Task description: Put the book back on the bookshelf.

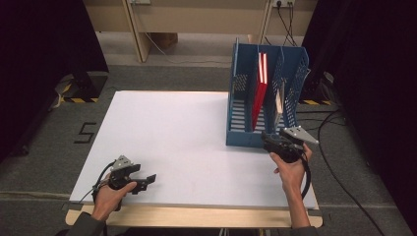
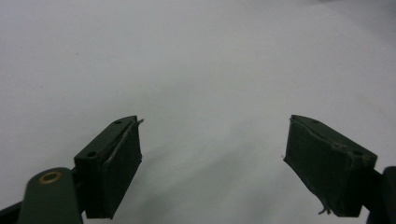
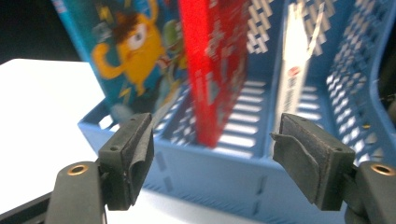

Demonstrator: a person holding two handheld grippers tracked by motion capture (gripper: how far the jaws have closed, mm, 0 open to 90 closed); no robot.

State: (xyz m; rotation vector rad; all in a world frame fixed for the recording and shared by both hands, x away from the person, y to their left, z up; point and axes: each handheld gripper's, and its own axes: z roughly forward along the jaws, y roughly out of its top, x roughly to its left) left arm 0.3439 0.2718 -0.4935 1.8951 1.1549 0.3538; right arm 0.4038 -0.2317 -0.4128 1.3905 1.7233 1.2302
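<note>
Books standing in the blue perforated plastic file rack (image 1: 265, 98) are your worry: your right hand-held gripper (image 3: 212, 158) sits just before the rack's front lip, jaws spread and empty. Straight ahead of it the red hardback book (image 3: 215, 65) leans; the white thin book (image 3: 292, 79) stands beyond its right jaw. Push forward and you could tip them or shove the rack. Your left hand-held gripper (image 2: 212, 163) hangs open over the bare white counter (image 1: 172, 142).

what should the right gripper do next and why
Probably draw the right gripper back from the blue plastic file rack. Its jaws stand open with nothing between them, and the red book and thin white book already stand in their slots.
</note>
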